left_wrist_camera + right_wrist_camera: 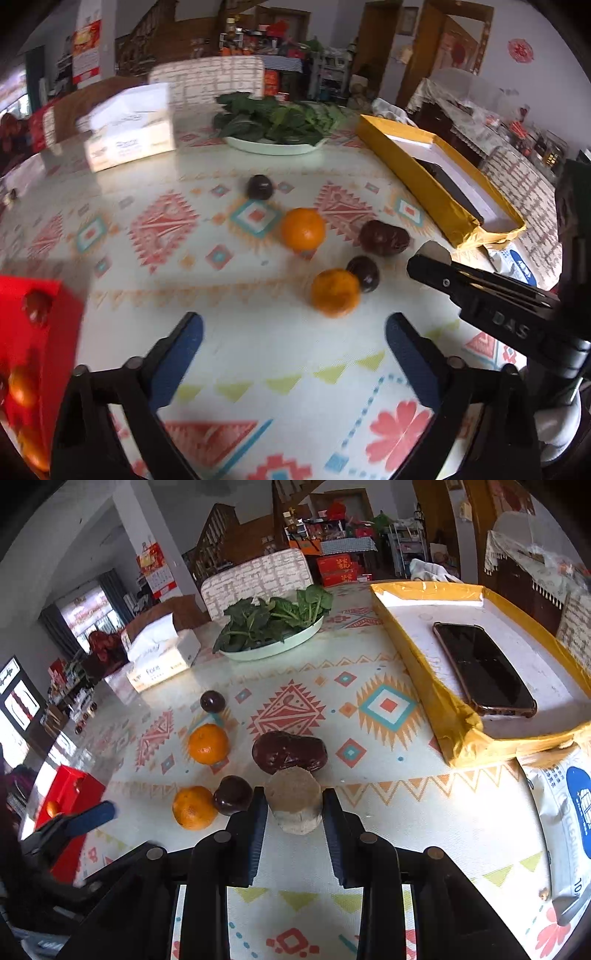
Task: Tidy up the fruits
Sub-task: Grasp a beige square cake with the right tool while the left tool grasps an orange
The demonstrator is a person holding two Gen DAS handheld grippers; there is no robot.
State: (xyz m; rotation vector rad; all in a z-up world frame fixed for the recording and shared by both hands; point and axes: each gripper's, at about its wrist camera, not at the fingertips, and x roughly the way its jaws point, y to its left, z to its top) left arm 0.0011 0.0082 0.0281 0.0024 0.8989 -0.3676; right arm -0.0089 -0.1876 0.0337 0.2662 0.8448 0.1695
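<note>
With right gripper (294, 812) clamped on beige-brown stubby root chunk (294, 797), left gripper (293, 341) wide and empty: carrying stage, probably; next, reach yellow cardboard tray (458, 734), release gently.

Your left tongs (293, 334) are two black arms, each ending in a long blue ribbed pad (177, 363), with round grey pivot screws set along the black linkage behind them. Your right tongs (294, 806) are built the same way, black arms with dark blue ribbed pads (338, 843) and flat metal screw heads at the joints, over pale slots in the frame below. Seen from the left wrist view, the right tool shows a black body with raised letters reading "DAS", a small screw near its tip, and a white part at its base.
</note>
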